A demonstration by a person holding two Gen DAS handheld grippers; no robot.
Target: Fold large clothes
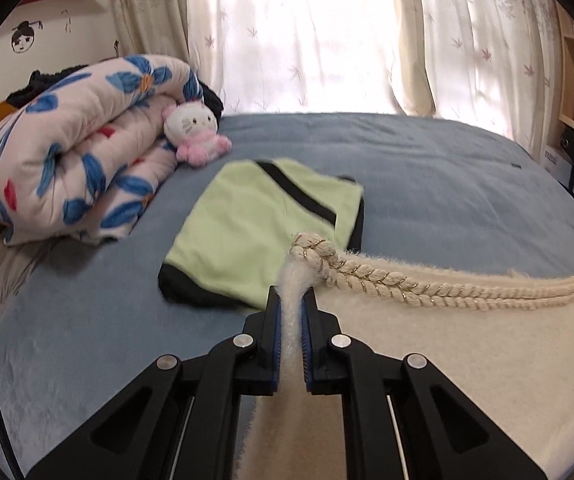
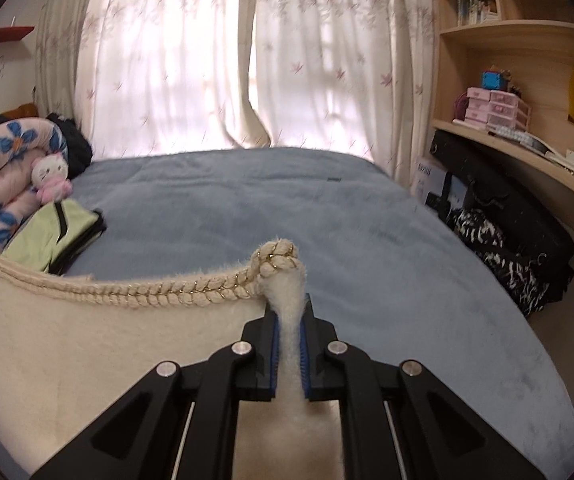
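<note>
Two tools pinch a cream fuzzy garment with braided rope trim: the left tool and right tool each clamp a corner, stretching it over the near blue bed. A folded green garment lies farther left.

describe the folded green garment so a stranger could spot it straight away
On the blue bed, look left, beside the rolled floral quilt and the small white plush cat. The green garment lies flat there: pale green with black trim, unlike the cream one.
</note>
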